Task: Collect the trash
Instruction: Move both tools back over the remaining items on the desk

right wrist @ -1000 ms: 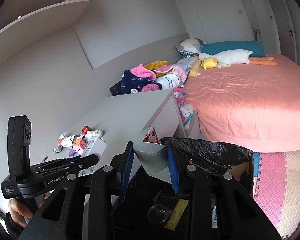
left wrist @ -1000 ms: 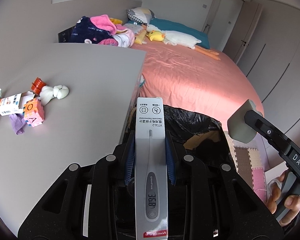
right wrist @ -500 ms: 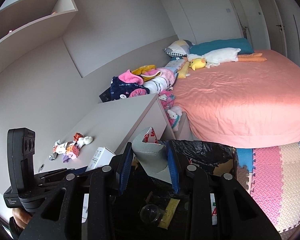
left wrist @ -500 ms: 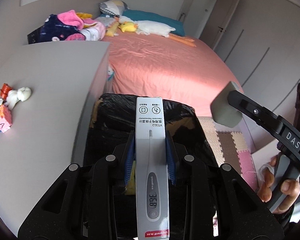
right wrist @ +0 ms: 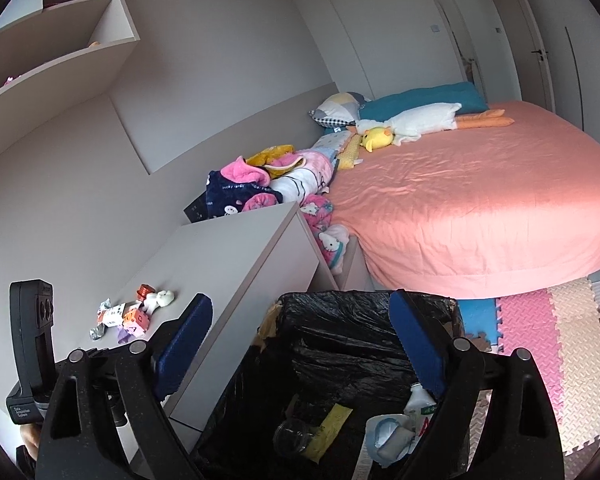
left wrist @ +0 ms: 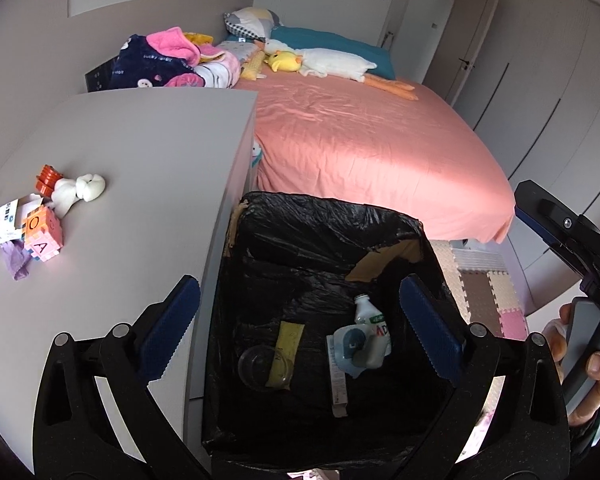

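drop over the bin, both tools empty

step in hand: release. left gripper (left wrist: pixel 300 328) and right gripper (right wrist: pixel 300 344) hang over the trash bin (left wrist: pixel 332 216); the jaws of each are opening, spread wide, with nothing between the blue ribbed pads.

bin: box-shaped, lined with a crinkled glossy black bag, torn brown cardboard showing at the rim. it stands against the side of the desk (left wrist: pixel 140 152), between desk and bed (left wrist: pixel 360 140).

contents on the bin floor: long flat white carton (left wrist: pixel 337 376); small white plastic bottle (left wrist: pixel 370 320) with green label; grey-white crumpled wad (left wrist: pixel 356 346) lying on the bottle; clear round plastic cup (left wrist: pixel 256 364); flat yellow sachet (left wrist: pixel 286 348).

still on the desk, well apart from the bin: a loose cluster (left wrist: pixel 32 220) of a printed paper box, pink foam letter cube, orange ribbed cap, white knotted soft lump, purple scrap and a foil wrapper.

next move, as judged: carry the spread jaws back across the smooth matt desktop to that cluster and sort trash from toys. thin flat scraps will likely need a low, edge-on pinch.
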Demonstrator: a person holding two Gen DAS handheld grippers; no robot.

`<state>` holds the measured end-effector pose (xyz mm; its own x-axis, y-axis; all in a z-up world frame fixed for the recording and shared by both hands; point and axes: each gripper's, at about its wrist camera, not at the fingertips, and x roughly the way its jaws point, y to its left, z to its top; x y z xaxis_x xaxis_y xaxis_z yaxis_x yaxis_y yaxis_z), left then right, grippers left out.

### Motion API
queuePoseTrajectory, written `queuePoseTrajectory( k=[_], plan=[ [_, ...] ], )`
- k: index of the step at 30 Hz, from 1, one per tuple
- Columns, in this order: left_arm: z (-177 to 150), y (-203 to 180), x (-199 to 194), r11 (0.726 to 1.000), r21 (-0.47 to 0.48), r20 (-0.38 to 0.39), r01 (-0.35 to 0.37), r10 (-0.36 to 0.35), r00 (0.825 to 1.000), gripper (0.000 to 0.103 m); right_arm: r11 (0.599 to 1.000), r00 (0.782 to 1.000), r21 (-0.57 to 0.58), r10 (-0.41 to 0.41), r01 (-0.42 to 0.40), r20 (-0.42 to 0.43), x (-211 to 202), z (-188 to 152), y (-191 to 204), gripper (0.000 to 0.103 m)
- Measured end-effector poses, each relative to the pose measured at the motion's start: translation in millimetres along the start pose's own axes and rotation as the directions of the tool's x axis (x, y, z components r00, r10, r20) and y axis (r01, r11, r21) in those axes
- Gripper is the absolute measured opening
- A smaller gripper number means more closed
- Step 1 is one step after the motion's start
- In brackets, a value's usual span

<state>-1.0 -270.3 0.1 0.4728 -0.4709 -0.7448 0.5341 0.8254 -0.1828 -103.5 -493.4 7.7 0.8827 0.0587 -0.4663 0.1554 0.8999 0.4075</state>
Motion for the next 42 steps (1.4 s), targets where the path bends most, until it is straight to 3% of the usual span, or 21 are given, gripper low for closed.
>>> queuePoseTrajectory(
  k=[22,42],
  plan=[
    [-2.0,75.2,-6.8,0.986,-0.093,-0.003,-0.14,0.141,0.99,0.097,0.993,0.993,-0.095,0.064,-0.073,-0.097,52.0,-10.7,58.9,0.09],
    [4.4,167.9,0.4,0.938,-0.236,-0.012,-0.254,0.259,0.966,0.097,0.977,0.978,-0.17,0.096,-0.128,-0.188,122.4,-15.8,114.9,0.095]
  ],
)
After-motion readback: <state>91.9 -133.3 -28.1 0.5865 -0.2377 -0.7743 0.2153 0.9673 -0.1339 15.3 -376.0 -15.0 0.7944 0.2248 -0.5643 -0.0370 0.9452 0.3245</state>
